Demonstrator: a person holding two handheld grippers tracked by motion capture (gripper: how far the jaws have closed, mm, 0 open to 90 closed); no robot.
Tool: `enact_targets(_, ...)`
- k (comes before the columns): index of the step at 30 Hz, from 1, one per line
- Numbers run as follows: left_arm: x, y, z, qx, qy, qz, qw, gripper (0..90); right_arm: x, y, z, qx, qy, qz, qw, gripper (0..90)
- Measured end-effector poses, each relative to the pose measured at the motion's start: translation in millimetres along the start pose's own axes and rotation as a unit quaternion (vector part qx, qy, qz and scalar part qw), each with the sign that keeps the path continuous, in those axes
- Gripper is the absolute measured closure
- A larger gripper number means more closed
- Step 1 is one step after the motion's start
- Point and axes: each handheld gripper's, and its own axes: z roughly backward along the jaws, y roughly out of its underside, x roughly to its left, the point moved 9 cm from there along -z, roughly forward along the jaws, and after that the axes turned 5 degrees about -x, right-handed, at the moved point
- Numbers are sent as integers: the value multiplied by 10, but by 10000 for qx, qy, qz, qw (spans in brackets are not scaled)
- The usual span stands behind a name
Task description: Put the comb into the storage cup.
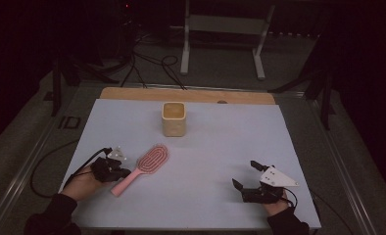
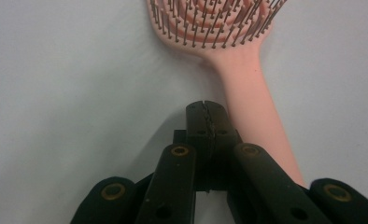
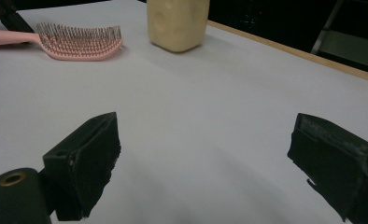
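While both hands rest low, white tabletop (image 1: pixel 205 161) mostly bare. Cream cup (image 1: pixel 174 119) upright, far centre. Pink hairbrush (image 1: pixel 143 168) flat, bristles up, near left edge. Right tongs (image 1: pixel 246 175) spread wide, holding nothing, well apart from brush. Left tongs (image 2: pixel 207 120) pressed together, empty, just beside handle. Risk, judged: closed tips nudge handle, brush skids away.

My black two-jaw left gripper (image 2: pixel 205 116) carries brass-ringed screws; my black right gripper (image 1: pixel 246 176) wears a grey three-cornered plate (image 1: pixel 278 177). Dark sleeves (image 1: pixel 54 210), trailing black cables (image 1: pixel 85 161).
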Motion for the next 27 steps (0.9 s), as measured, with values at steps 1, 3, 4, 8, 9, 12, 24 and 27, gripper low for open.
enact_targets(1, -15, -2, 0, 7, 36, 22, 10000, 900, -1, 1, 0, 3, 2, 2, 10000, 86)
enact_targets(3, -41, -7, -5, 1, 66, 13, 10000, 900, 2, 0, -1, 2, 4, -4, 10000, 86)
enact_targets(4, -48, -9, -8, 15, 69, 29, 10000, 900, 2, 0, -1, 2, 2, -6, 10000, 86)
enact_targets(8, -88, -19, -16, 0, 123, 65, 9999, 900, 3, 4, -4, 18, 2, 10, 10000, 86)
enact_targets(9, -102, -18, -19, 23, 162, 77, 9998, 900, 3, 4, -4, 19, 3, 11, 10000, 86)
enact_targets(12, -108, -25, -24, 17, 131, 57, 9999, 900, -2, 8, -3, 35, 13, 2, 10000, 86)
enact_targets(24, 23, -59, 71, 78, -350, 587, 9976, 899, -1, 7, -5, 39, 7, 14, 10000, 86)
enact_targets(27, 19, -79, 114, 94, -379, 702, 9968, 899, -2, 7, -4, 37, 7, 10, 10000, 86)
